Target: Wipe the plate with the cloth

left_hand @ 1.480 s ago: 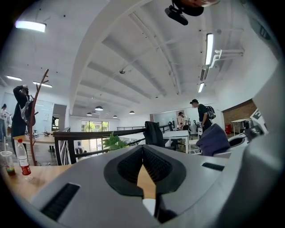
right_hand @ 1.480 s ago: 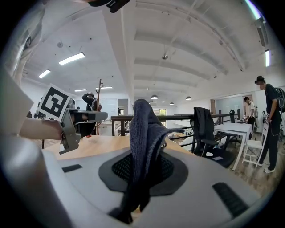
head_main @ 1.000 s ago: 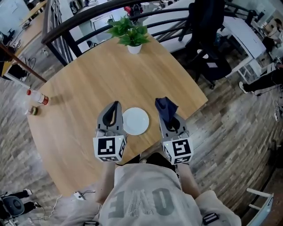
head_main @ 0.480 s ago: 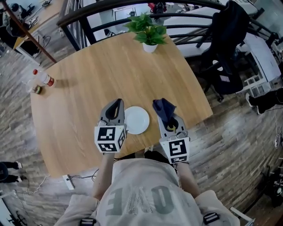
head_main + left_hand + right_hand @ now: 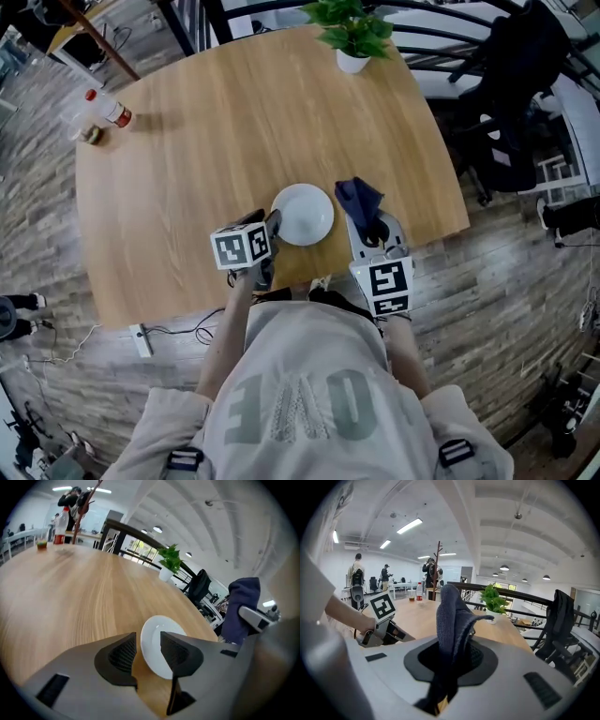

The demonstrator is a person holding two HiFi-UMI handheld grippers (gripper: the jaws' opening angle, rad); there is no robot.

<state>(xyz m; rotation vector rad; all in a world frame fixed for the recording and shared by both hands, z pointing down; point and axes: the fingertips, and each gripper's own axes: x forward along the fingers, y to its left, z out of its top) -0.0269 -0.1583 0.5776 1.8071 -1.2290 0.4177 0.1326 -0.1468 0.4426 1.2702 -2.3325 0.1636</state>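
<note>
Head view: left tool has dropped beside the plate, jaws opening astride its rim; right tool grips cloth.

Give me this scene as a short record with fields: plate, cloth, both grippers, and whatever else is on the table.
plate: white, empty, flat on the table near the person's edge
cloth: dark blue, sticking up from the right gripper, not on the plate
left gripper: jaws opening, plate rim between them, not gripped
right gripper: shut on the cloth, right of the plate
also on table: plant and bottle, far side
</note>
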